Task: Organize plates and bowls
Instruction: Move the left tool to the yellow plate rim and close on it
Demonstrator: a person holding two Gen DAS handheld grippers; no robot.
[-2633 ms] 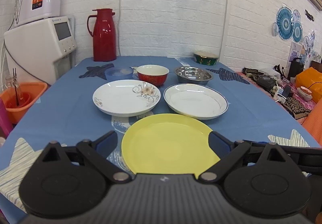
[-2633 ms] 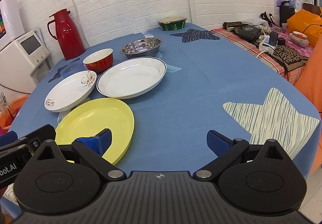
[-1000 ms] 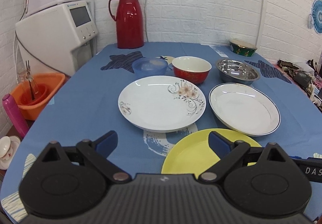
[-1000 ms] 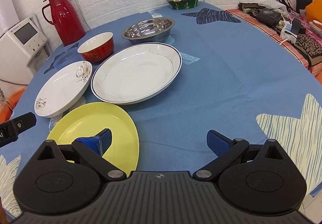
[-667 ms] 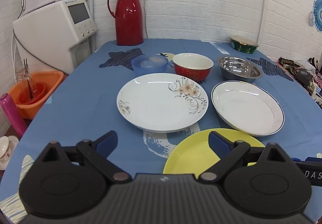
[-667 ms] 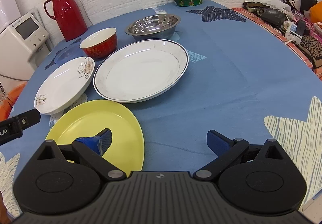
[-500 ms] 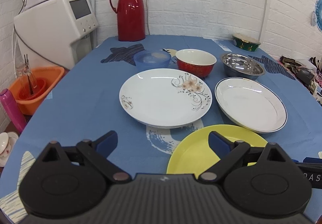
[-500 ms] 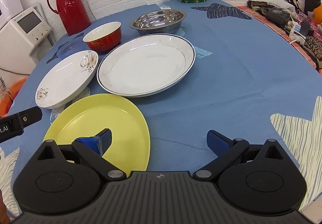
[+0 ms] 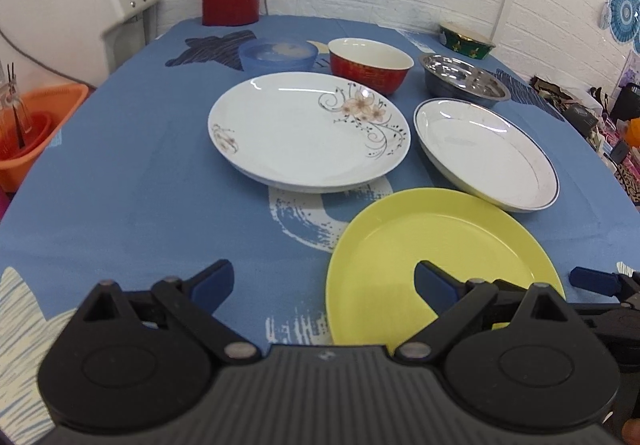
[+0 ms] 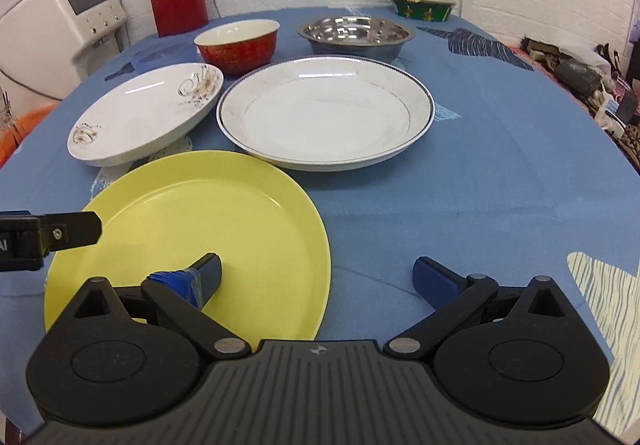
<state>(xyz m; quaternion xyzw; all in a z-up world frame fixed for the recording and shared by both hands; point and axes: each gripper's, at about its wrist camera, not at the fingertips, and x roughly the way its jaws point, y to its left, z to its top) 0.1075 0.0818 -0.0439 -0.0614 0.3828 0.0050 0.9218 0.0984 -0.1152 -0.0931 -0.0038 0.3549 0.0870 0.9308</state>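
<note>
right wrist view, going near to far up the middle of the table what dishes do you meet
yellow plate → blue-rimmed white plate → steel bowl → green bowl at the far edge

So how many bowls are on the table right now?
4: blue bowl at far left, red bowl beside it, steel bowl to its right, green bowl at the far edge. None appears hidden.
</note>
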